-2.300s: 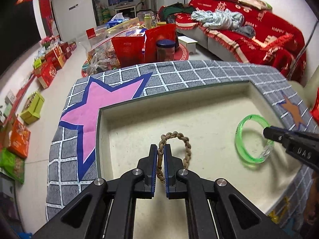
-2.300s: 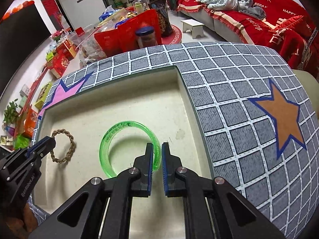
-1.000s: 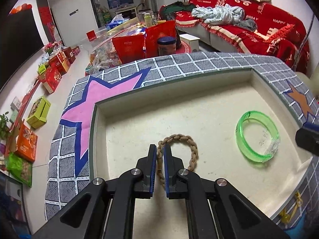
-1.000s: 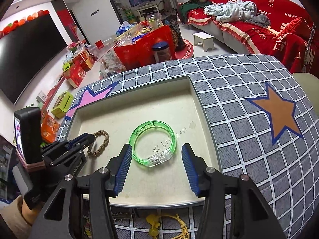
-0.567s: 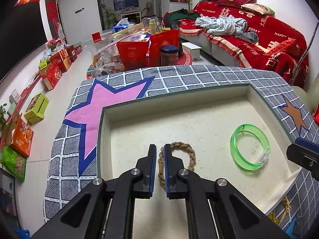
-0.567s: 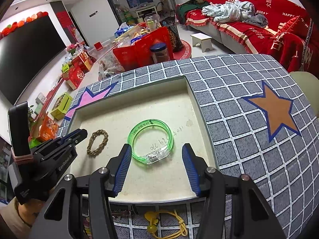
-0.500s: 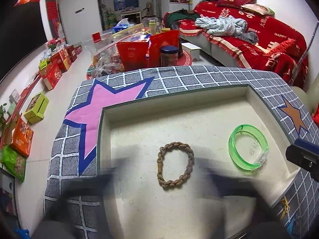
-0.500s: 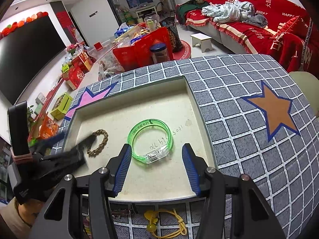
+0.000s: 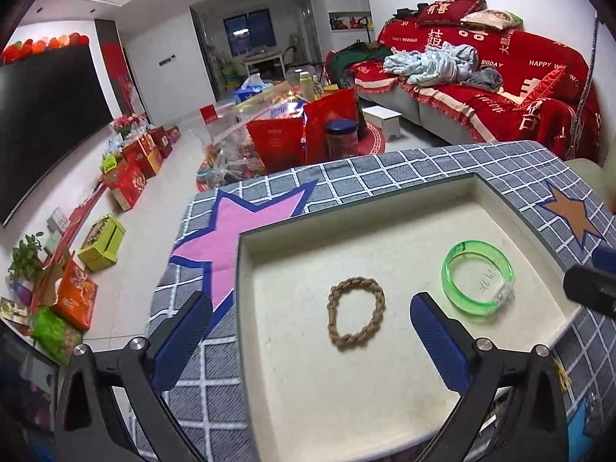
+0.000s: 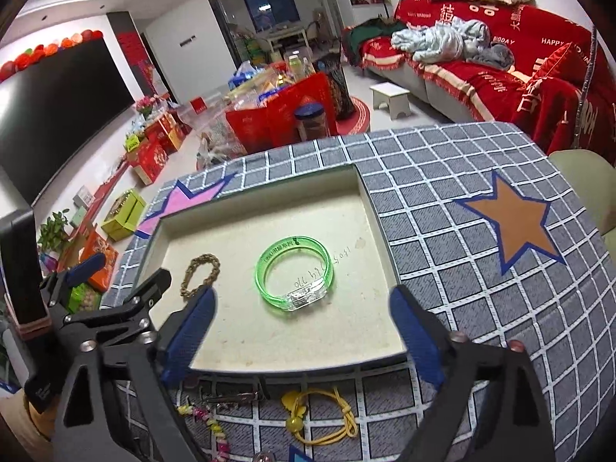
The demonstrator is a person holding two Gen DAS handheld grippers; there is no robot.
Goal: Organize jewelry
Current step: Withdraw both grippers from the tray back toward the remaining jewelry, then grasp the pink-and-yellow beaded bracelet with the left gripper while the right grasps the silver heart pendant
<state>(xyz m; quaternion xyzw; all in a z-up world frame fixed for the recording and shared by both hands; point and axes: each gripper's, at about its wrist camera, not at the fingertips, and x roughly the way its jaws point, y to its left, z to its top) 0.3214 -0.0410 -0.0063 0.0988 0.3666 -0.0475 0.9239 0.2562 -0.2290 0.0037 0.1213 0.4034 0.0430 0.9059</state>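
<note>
Jaws of both grippers now wide, braided bracelet (image 9: 356, 312) and green bangle (image 10: 295, 278) released.

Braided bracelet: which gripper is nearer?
Left. The left gripper straddles the braided bracelet, jaws open; the right gripper is open nearer the green bangle.

A lived-in home living room, dressed for a wedding.

A long sofa (image 9: 500, 88) under red covers printed "HAPPY WEDDING" runs along the right wall, crumpled laundry (image 9: 435, 63) on it. A large dark television (image 9: 42, 123) fills the left wall, red gift boxes (image 9: 134, 169) line the pale tiled floor, and a low stool (image 10: 392, 100) stands beside the sofa.
</note>
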